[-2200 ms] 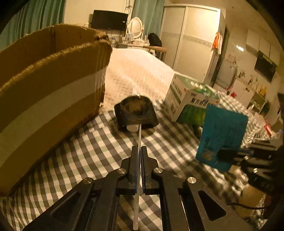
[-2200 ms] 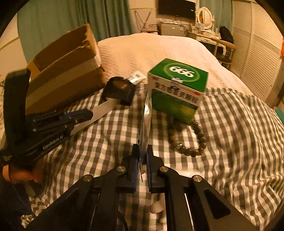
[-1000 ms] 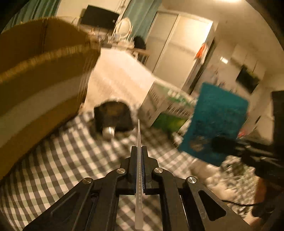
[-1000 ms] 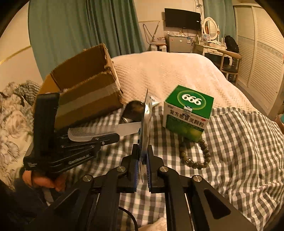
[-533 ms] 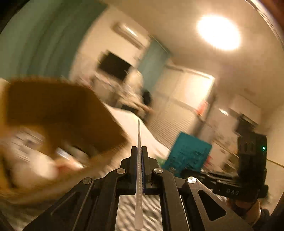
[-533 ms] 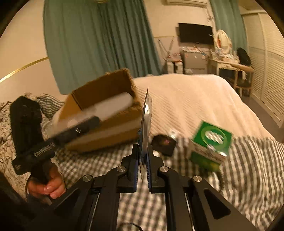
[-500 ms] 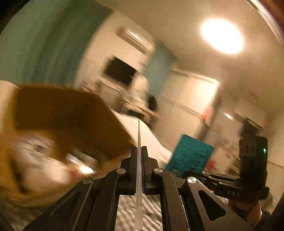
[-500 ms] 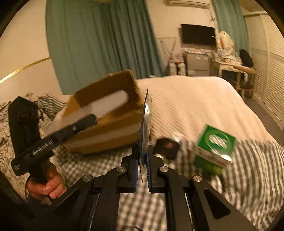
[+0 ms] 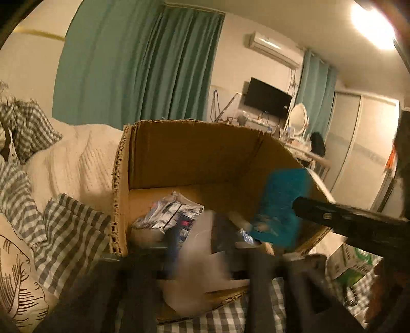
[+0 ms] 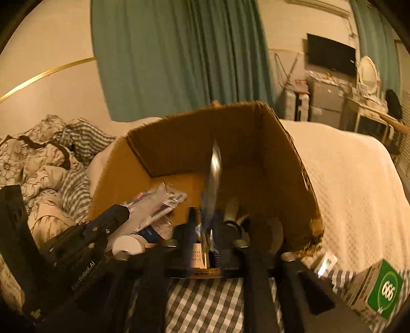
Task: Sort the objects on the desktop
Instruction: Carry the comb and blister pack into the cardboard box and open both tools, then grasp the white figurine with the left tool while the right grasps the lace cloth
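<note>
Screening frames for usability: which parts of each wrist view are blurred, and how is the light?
Left wrist view: the left hand-held gripper and the pale item between its fingers are motion-smeared; the cardboard box stays sharp; ceiling lamp glares. Right wrist view: right hand-held gripper and teal card streaked; dim amber cast.

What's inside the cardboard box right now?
In the cardboard box: a crinkled printed packet, a white roll, a teal card dropping in. Blurred tongs hide the near bottom.

The cardboard box [image 9: 194, 156] looked matt, its cut rim rough and corrugated. Inside lay a glossy, crinkled foil packet [image 9: 169, 212]. The checked cloth [image 10: 205, 302] was soft woven fabric.
</note>
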`<action>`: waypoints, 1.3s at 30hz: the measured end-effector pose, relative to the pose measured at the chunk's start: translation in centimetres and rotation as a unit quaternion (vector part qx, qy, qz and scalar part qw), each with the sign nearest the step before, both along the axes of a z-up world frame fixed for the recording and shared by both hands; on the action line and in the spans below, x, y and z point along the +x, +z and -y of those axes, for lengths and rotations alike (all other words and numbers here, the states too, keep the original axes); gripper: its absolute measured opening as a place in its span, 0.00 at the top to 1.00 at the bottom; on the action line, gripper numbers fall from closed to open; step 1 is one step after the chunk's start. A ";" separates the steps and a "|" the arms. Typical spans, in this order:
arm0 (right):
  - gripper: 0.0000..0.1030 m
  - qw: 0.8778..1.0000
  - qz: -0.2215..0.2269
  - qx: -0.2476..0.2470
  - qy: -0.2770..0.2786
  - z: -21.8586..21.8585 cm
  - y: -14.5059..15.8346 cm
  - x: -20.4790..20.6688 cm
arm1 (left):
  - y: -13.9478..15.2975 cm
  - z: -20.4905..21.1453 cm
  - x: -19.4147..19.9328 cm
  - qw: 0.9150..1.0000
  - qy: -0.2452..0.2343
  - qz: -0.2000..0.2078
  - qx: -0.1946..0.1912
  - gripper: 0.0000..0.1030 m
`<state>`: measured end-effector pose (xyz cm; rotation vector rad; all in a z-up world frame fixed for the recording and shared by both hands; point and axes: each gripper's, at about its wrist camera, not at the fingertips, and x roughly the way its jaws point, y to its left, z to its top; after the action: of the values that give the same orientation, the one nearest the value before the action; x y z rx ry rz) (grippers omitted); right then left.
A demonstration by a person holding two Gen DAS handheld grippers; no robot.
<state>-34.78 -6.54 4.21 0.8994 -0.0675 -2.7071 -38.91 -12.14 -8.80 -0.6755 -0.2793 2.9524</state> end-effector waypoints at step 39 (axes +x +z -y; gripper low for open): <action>0.86 0.966 0.140 -0.006 -0.218 -16.3 -7.4 22.9 | -5.1 -17.6 7.5 0.918 -0.371 0.066 -0.122 0.00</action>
<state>-11.85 9.74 -3.19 1.4008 -0.3805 -2.9379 -31.37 5.50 -13.88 -0.7876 0.2891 2.2241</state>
